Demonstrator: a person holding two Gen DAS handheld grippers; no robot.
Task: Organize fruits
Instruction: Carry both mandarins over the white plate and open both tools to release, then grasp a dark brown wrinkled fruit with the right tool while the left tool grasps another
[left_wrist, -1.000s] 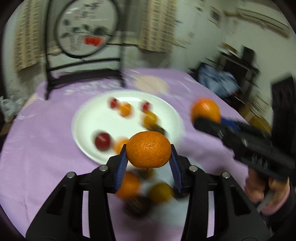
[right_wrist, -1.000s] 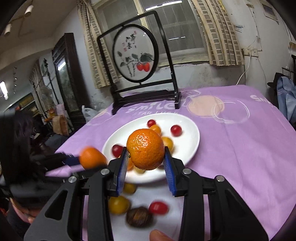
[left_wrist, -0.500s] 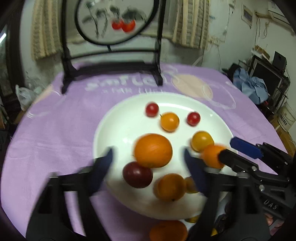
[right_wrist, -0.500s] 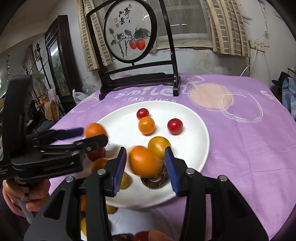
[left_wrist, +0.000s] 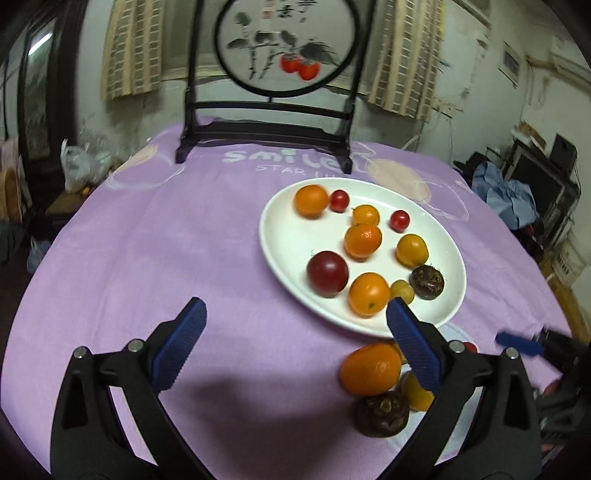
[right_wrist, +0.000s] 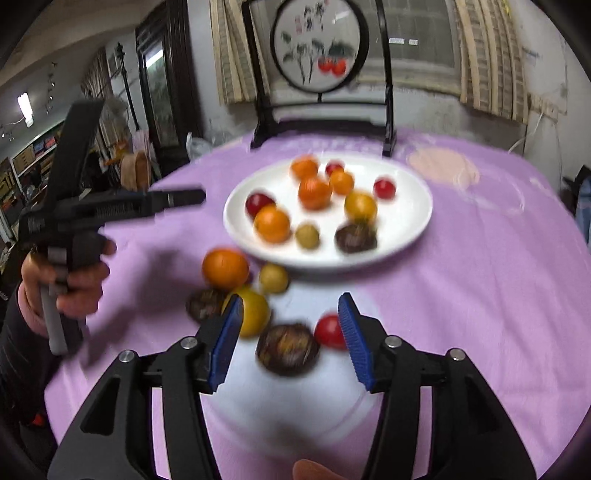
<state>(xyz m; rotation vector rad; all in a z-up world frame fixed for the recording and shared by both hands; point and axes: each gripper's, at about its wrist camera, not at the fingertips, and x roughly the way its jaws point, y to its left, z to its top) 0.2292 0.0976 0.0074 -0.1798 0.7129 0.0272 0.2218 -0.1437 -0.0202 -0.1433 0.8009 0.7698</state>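
A white plate (left_wrist: 288, 254) on the purple cloth holds several oranges, tomatoes and one dark brown fruit; it also shows in the right wrist view (right_wrist: 410, 225). My left gripper (left_wrist: 295, 343) is open and empty, low over the cloth to the near left of the plate. My right gripper (right_wrist: 290, 334) is open and empty over loose fruit beside the plate: a dark brown fruit (right_wrist: 288, 349) between the jaws, a red tomato (right_wrist: 328, 332), a yellow fruit (right_wrist: 253, 312) and an orange (right_wrist: 225, 267). The orange (left_wrist: 371, 369) shows near my left gripper's right finger.
A black stand with a round painted panel (left_wrist: 284, 48) stands at the table's far edge. The left gripper and the hand holding it (right_wrist: 74, 273) show at the left of the right wrist view. Furniture and clutter surround the round table.
Both grippers let go of their oranges onto the plate and drew back toward me. The left one swung left of the plate; the right one now hovers over the loose fruit.
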